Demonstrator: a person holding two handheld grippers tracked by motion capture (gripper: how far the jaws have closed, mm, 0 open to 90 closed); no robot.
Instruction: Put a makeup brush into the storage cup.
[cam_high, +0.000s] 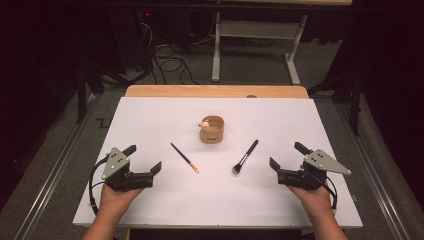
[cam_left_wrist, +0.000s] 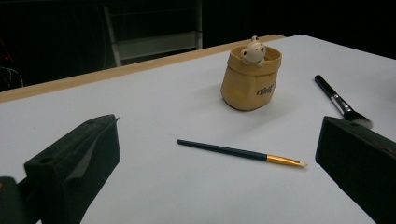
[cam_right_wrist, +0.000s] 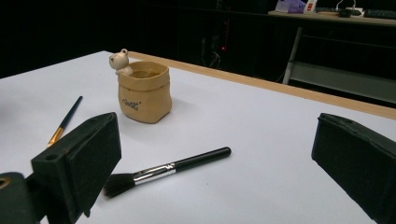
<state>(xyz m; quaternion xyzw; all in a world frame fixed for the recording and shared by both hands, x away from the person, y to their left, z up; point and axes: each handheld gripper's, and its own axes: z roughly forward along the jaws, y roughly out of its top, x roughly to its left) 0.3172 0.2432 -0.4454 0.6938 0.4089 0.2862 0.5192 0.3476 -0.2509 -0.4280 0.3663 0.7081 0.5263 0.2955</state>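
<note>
From where I stood, nothing had yet been picked up: the work looked to be at its very start, with both tools lying loose on the white worktop (cam_high: 150, 210) and the person's hands resting near its front edge. At the left, the left gripper (cam_high: 145, 159) sat low over the worktop with its jaws spread wide and nothing between them, aimed toward the middle. Just ahead of it and a little inward lay the thin brush (cam_high: 184, 157), a slender dark handle with a gold ferrule and a pale tip, flat on the surface and slanted, its tip end nearer the person. Farther back, near the centre, stood the small tan pot (cam_high: 212, 130) with a little bear figure on its rim, upright and apart from both brushes. To its right lay the thick brush (cam_high: 245, 156), black-handled with a dark bushy head, also flat and slanted, its bristles toward the person. At the far right the right gripper (cam_high: 284, 156) waited the same way, jaws fully apart and empty, pointing at that brush. I judged the step in hand to be the approach to the brushes, probably to stand them in the pot. The next move would call for each gripper to come down square across a handle and close on it without rolling it away.
</note>
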